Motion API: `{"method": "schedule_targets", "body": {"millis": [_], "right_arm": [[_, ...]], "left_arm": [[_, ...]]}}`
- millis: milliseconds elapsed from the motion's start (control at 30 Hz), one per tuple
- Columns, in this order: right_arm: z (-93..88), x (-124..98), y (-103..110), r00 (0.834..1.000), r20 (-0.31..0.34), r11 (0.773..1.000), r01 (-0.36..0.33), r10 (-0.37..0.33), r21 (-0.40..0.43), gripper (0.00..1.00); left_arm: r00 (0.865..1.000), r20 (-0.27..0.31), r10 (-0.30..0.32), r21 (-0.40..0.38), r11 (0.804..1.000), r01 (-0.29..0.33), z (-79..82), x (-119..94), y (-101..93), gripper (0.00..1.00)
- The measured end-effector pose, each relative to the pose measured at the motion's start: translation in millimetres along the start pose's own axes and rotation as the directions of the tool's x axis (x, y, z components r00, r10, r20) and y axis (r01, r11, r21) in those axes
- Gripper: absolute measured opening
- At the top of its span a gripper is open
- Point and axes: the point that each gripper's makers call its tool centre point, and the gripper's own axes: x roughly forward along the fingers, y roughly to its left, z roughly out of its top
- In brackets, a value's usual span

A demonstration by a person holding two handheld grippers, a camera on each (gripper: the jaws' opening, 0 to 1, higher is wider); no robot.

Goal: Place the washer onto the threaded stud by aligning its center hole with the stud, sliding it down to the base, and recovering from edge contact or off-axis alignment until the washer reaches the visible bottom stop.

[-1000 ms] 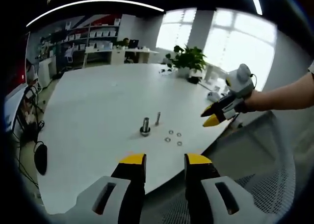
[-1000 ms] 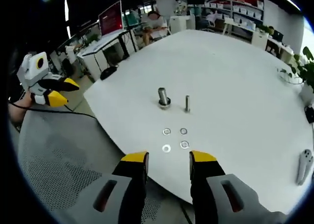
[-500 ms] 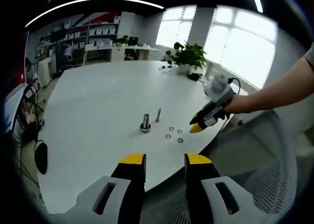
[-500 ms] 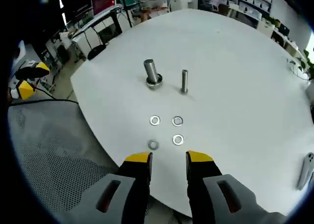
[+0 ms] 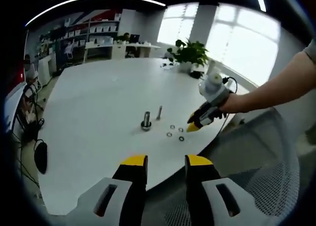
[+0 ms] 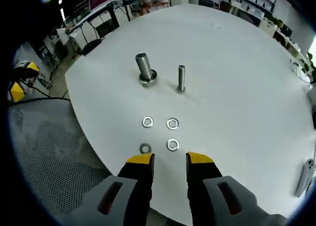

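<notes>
Several small metal washers lie in a square on the white round table. Behind them stand a thick threaded stud with a base and a thinner stud. My right gripper hovers open just in front of the nearest washers, holding nothing. In the left gripper view the same washers and thick stud lie mid-table, and my right gripper hangs over the washers' right side. My left gripper stands open near the table's edge, well back from the parts.
A grey mesh chair sits below the table edge on the left. A potted plant stands at the table's far side. A white controller lies at the right. Desks and shelves fill the background.
My right gripper has moved in closer to the washers, which now sit just ahead of its fingertips. The left gripper has stayed in place.
</notes>
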Motion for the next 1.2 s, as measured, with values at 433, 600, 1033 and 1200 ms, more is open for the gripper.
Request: {"method": "schedule_targets", "body": {"millis": [433,600,1033,1200], "right_arm": [[-7.1,16,2,0.997,-0.073,0.999,0.012,-0.016,-0.049,0.28],[0.7,18,-2,0.998,-0.053,0.999,0.015,-0.017,-0.035,0.27],[4.1,22,-3,0.996,-0.093,0.972,-0.012,-0.010,-0.234,0.23],[5.3,24,4,0.991,-0.131,0.946,-0.047,0.005,-0.320,0.16]], "left_arm": [[1.000,-0.009,-0.008,-0.002,1.000,0.008,-1.8,1,-1.6,0.28],[1.000,-0.012,-0.009,-0.004,1.000,0.009,-2.5,1,-1.5,0.28],[1.000,-0.006,-0.010,-0.004,1.000,0.010,-1.4,1,-1.7,0.28],[1.000,-0.004,-0.004,0.002,1.000,0.004,-0.6,0,-0.4,0.27]]}}
